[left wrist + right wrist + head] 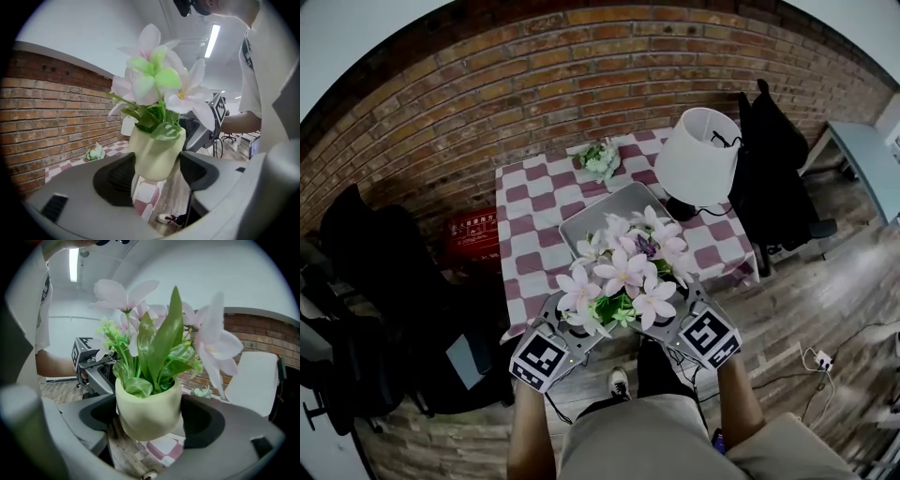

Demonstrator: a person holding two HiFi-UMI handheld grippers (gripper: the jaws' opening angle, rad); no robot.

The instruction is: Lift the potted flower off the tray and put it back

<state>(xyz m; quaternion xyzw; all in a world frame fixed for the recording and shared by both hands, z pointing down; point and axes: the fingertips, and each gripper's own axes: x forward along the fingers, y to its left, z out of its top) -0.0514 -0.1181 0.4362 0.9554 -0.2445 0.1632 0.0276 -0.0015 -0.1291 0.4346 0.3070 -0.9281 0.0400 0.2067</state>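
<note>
Left tongs (157, 171) and right tongs (149, 414): smooth grey moulded shells, each jaw lined with a black ribbed pad (117, 180). A cube (539, 361) with black-and-white square markers is mounted on each. A thin dark cable (551, 405) is noted below the left cube. Khaki shorts (647, 436), a white short-sleeved shirt (269, 70) and a dark shoe (619, 382) with white trim are worn.
</note>
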